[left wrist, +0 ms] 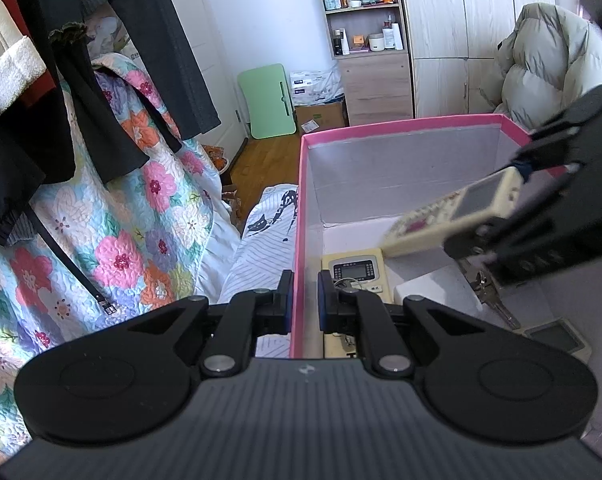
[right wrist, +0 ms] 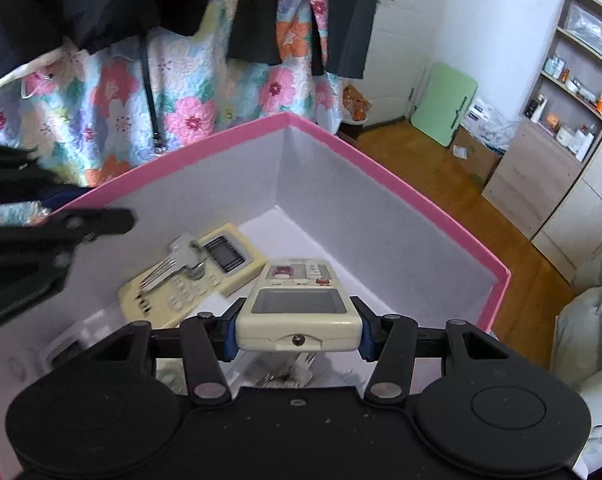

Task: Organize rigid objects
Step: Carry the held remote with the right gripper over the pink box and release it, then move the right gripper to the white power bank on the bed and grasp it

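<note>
Remote held over the pink box, ready to go down beside the one already inside.

On the left, the left claw [left wrist: 304, 298] is clenched on the near wall of the pink box [left wrist: 297, 240], one finger outside and one inside, steadying it. Just ahead of that claw, on the box floor, lies a cream remote [right wrist: 189, 276] with a bunch of keys [right wrist: 177, 266] resting on top of it. To the right, the right claw [right wrist: 297, 330] grasps a second remote [right wrist: 297, 304] across its width at the screen end. Its long axis runs straight out from the claw, tilted down into the box. The bare floor for it seems to lie ahead and to the right of the claw; the right hand is the nearer one.
</note>
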The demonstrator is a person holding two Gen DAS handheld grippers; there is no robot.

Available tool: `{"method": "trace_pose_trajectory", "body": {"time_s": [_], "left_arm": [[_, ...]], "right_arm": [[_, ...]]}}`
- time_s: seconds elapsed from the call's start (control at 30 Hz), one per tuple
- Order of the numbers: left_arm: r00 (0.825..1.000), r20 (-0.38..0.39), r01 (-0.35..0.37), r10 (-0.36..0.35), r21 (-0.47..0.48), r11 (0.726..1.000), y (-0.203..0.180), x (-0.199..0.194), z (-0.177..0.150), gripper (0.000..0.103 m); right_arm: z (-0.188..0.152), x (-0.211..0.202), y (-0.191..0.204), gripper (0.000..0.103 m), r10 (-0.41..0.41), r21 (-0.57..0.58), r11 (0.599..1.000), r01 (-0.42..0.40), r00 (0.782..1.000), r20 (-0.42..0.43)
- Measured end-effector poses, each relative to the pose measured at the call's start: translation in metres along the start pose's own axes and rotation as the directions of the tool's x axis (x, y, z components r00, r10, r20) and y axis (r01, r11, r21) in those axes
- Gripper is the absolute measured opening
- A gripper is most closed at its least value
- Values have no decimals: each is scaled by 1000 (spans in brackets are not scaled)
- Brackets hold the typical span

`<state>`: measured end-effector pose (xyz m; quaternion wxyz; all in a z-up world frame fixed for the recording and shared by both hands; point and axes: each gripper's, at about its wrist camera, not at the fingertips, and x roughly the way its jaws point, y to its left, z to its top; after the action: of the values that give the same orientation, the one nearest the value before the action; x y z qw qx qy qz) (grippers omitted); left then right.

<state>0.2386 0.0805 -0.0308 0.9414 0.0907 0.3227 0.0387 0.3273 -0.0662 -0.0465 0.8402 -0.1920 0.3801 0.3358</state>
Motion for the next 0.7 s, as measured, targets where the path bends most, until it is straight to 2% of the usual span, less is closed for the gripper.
{"method": "trace_pose_trajectory", "body": {"time_s": [0.07, 0.1, 0.13, 0.2, 0.3, 0.47, 0.63, 0.7], "left_arm": [[1000, 1, 0, 0, -1, 1000, -1, 0, 0, 9], [1000, 0, 0, 0, -1, 1000, -1, 0, 0, 9], [1000, 1, 2, -2, -2, 1000, -1, 0, -1, 9], [1000, 1, 4, -4, 0, 1000, -1, -1, 0, 9], [1000, 0, 0, 0, 4, 1000, -2, -2, -1, 9], [1000, -2, -1, 1, 2, 1000, 0, -1, 0, 9], [1000, -1, 2, -2, -3, 1000, 1, -1, 0, 10], [1000, -2, 3, -3, -3, 1000, 0, -1, 0, 10]], "right_arm": [[4, 6, -2, 58, -5, 13, 1000, 5, 1000, -16], [4, 5, -3, 61, -15, 13, 1000, 16, 1000, -13], [5, 2, -2, 70, -41, 9, 999, 41, 999, 2], [1, -10, -1, 76, -103, -2, 995, 103, 993, 51], [-10, -40, -5, 76, -107, 30, 994, 104, 986, 126], [-51, -98, -17, 77, -118, 173, 982, 79, 966, 230], [-108, -142, -34, 79, -134, 328, 942, 68, 973, 186], [-131, -151, -36, 79, -156, 365, 926, 94, 977, 144]]}}
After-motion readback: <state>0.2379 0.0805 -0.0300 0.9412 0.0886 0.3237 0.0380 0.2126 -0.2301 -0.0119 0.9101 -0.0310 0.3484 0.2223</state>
